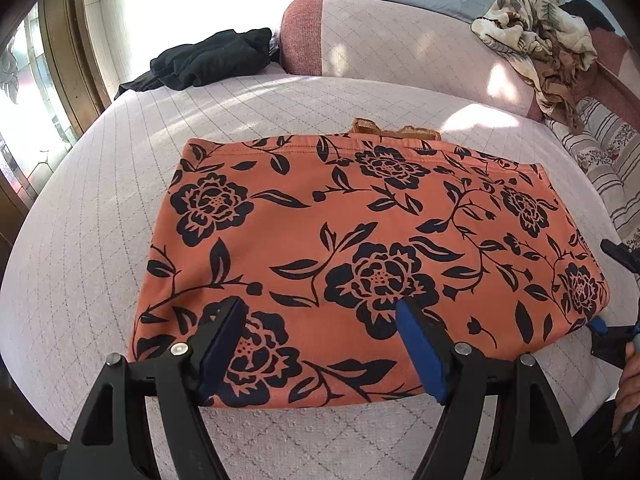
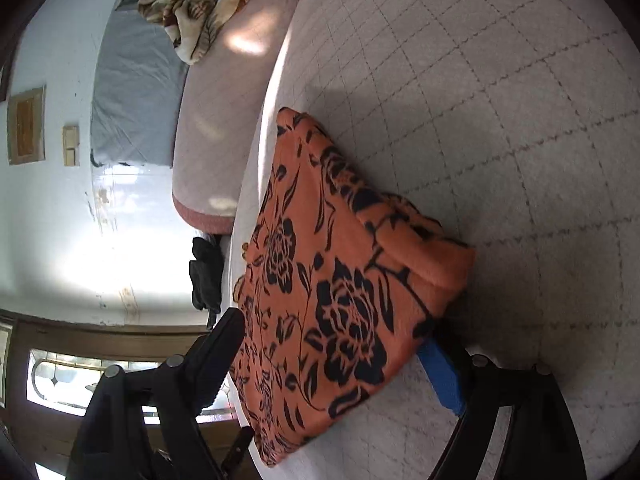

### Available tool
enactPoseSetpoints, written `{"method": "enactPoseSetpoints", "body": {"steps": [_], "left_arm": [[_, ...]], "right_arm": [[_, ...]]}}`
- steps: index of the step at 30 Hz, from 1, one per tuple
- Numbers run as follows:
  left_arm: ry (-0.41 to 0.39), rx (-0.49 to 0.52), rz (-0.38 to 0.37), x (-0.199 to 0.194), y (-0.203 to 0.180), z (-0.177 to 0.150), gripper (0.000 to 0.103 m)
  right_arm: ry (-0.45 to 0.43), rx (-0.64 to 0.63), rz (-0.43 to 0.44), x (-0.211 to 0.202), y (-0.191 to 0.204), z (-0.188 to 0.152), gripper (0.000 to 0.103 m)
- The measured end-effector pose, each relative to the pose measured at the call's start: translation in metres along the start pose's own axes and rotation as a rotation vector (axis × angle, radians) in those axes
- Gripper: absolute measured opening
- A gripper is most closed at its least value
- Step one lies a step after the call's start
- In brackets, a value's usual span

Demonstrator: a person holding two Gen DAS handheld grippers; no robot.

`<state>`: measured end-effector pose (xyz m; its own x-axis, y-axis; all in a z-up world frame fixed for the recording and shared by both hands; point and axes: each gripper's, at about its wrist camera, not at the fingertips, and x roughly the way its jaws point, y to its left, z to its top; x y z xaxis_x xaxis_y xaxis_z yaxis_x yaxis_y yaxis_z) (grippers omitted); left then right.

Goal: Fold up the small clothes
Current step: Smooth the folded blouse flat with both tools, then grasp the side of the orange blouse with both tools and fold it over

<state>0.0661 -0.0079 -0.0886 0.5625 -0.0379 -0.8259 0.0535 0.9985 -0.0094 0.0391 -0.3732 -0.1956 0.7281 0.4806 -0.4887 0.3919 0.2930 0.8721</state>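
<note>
The orange floral garment (image 1: 360,248) lay long axis left-right on the bed (image 1: 100,200), left gripper (image 1: 320,320) spread empty over its near edge, right gripper (image 2: 340,344) straddling its right end (apparently unclamped).

Matt orange floral cloth garment (image 1: 360,240) on quilted (stitched) fabric cover (image 1: 100,208).

This is a lived-in home, a sitting room or bedroom. A sofa (image 1: 400,40) with a quilted pink cover fills the scene, a crumpled floral blanket (image 1: 536,36) over its back at far right and dark clothes (image 1: 208,60) heaped at far left. A wood-framed window (image 1: 48,92) with patterned glass stands left, and a framed picture (image 2: 26,126) hangs on the pale wall.
</note>
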Motion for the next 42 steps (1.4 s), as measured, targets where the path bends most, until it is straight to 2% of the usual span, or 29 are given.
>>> {"method": "enactPoseSetpoints", "body": {"steps": [3, 5, 7, 9, 11, 14, 18, 19, 21, 22, 24, 26, 28, 31, 32, 33, 34, 35, 38, 40, 42], "left_arm": [[0.005, 0.022, 0.008, 0.009, -0.012, 0.007, 0.078], [-0.005, 0.036, 0.01, 0.012, -0.02, 0.011, 0.078], [-0.009, 0.044, 0.011, 0.017, -0.026, 0.014, 0.078], [0.014, 0.066, 0.019, 0.03, -0.031, 0.012, 0.078], [0.051, 0.082, 0.035, 0.047, -0.034, 0.007, 0.078], [0.022, 0.074, 0.03, 0.038, -0.034, 0.011, 0.078], [-0.077, 0.052, 0.009, 0.018, -0.036, 0.017, 0.078], [-0.068, 0.064, 0.007, 0.022, -0.039, 0.016, 0.078], [0.022, 0.098, 0.016, 0.045, -0.045, 0.012, 0.079], [0.028, 0.103, 0.025, 0.052, -0.047, 0.01, 0.08], [0.012, 0.099, 0.027, 0.042, -0.047, 0.014, 0.08], [-0.033, 0.061, -0.019, 0.025, -0.043, 0.019, 0.08], [-0.08, 0.074, -0.007, 0.017, -0.045, 0.019, 0.08], [0.039, 0.142, 0.01, 0.052, -0.054, 0.007, 0.082], [-0.007, 0.146, 0.018, 0.05, -0.053, 0.006, 0.086], [0.008, 0.145, 0.015, 0.049, -0.053, 0.008, 0.085], [0.026, 0.125, -0.005, 0.047, -0.049, 0.012, 0.085], [0.031, 0.1, -0.031, 0.044, -0.044, 0.016, 0.084], [-0.017, 0.015, -0.077, 0.02, -0.011, 0.02, 0.084], [-0.064, -0.059, -0.091, -0.005, 0.019, 0.018, 0.084], [-0.112, -0.129, -0.071, -0.026, 0.057, 0.013, 0.084]], "right_arm": [[-0.037, -0.02, -0.026, 0.006, 0.008, 0.005, 0.084], [-0.043, -0.031, -0.043, 0.007, 0.014, 0.005, 0.079], [-0.055, -0.095, -0.059, 0.008, 0.026, 0.004, 0.079], [-0.06, -0.166, -0.091, 0.014, 0.037, 0.002, 0.079], [-0.05, -0.18, -0.12, 0.018, 0.034, 0.001, 0.079], [-0.041, -0.15, -0.113, 0.023, 0.03, 0.001, 0.079], [-0.056, -0.185, -0.114, 0.019, 0.034, 0.004, 0.079], [-0.062, -0.196, -0.125, 0.02, 0.035, 0.005, 0.079], [-0.064, -0.218, -0.142, 0.024, 0.036, 0.005, 0.079], [-0.059, -0.236, -0.154, 0.027, 0.037, 0.005, 0.076], [-0.049, -0.253, -0.182, 0.031, 0.038, 0.006, 0.061], [-0.051, -0.264, -0.184, 0.029, 0.04, 0.007, 0.06], [-0.06, -0.286, -0.183, 0.028, 0.043, 0.006, 0.06], [-0.05, -0.28, -0.221, 0.036, 0.04, 0.006, 0.061], [-0.051, -0.281, -0.22, 0.037, 0.038, 0.006, 0.062], [-0.048, -0.3, -0.226, 0.039, 0.04, 0.006, 0.059], [-0.039, -0.332, -0.24, 0.041, 0.045, 0.006, 0.051], [-0.024, -0.366, -0.262, 0.045, 0.05, 0.006, 0.023], [-0.043, -0.472, -0.302, 0.044, 0.083, -0.001, 0.021], [-0.074, -0.605, -0.306, 0.043, 0.123, -0.019, 0.02], [-0.093, -0.747, -0.296, 0.047, 0.168, -0.046, 0.02]]}}
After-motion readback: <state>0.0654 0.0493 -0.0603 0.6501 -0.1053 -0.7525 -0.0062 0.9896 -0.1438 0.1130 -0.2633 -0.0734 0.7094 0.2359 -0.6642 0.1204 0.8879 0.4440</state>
